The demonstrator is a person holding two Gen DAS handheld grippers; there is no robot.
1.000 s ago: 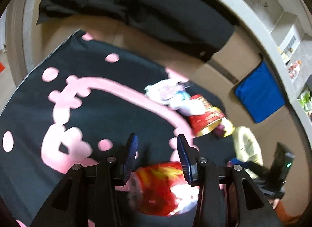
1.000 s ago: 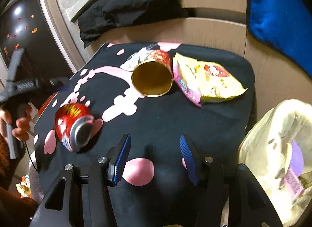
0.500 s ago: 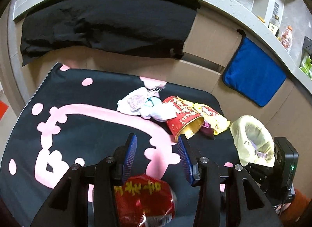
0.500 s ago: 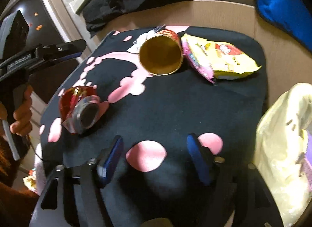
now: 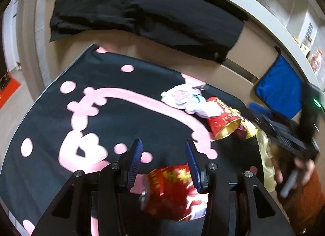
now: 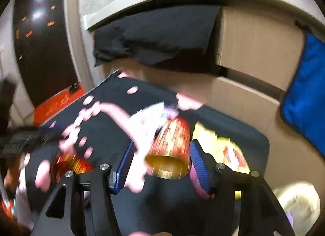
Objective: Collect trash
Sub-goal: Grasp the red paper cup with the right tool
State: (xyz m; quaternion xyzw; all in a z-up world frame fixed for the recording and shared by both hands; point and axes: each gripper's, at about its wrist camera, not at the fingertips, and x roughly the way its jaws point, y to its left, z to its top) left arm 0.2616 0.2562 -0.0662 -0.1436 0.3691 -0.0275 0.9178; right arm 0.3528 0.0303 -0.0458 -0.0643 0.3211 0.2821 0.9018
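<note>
Crumpled red can [image 5: 172,191] on soft patterned cloth [image 5: 50,126].

A crushed red can [image 5: 172,192] lies near the black cloth's [image 5: 50,130] near edge; a gold-lined red cup [image 5: 224,120], wrappers [image 5: 184,99] and a yellow packet [image 6: 229,150] cluster at its far right corner.

Motion-smeared throughout in right wrist view: print on red paper cup [image 6: 170,144] unreadable, yellow snack bag [image 6: 229,150] half hidden behind right gripper [image 6: 162,162]. Crushed red can [image 5: 172,191] blurred, partly covered by left gripper [image 5: 163,163]. Trash bag [image 6: 296,205] cut off at frame edge.
</note>
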